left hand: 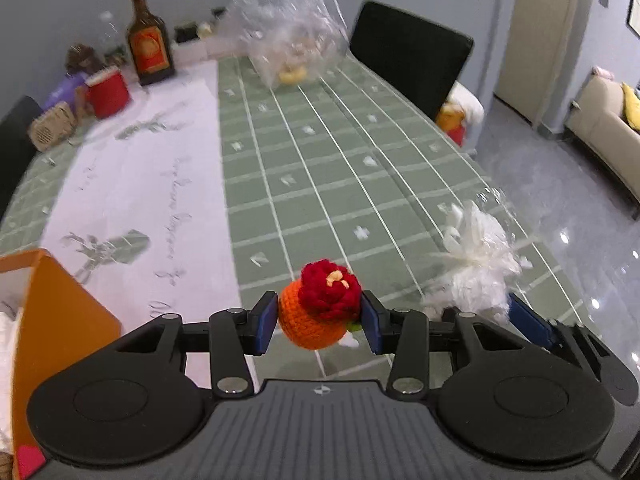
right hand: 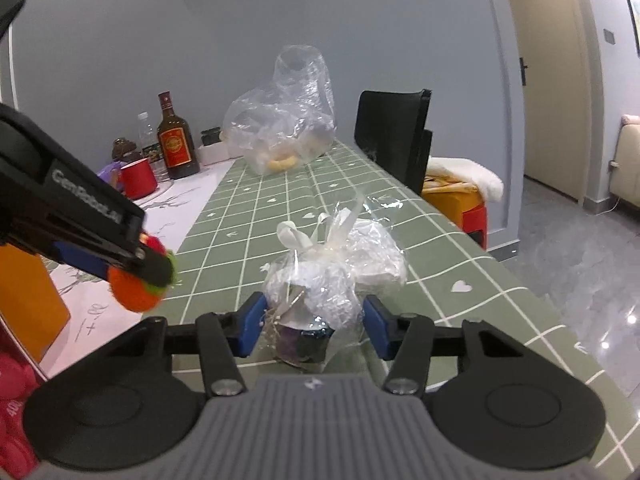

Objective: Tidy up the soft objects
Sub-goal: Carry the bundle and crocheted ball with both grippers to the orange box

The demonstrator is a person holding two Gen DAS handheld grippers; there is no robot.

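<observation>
An open orange cardboard box [left hand: 60, 312] sits at the left worktop [left hand: 320, 168] edge, white material inside. The left tongs [left hand: 320, 320] are clamped on an orange-and-red crocheted toy [left hand: 316, 308], held above the worktop. The right tongs [right hand: 312, 330] stand around a clear cellophane-wrapped white bundle [right hand: 336, 268]; whether they press it I cannot tell. Far back, a large clear plastic bag [right hand: 288, 120] holds a yellow ring.

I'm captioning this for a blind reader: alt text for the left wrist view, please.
The left gripper pinches an orange crocheted ball topped with a red flower over a green checked tablecloth. A clear-wrapped white bundle lies to its right.
</observation>
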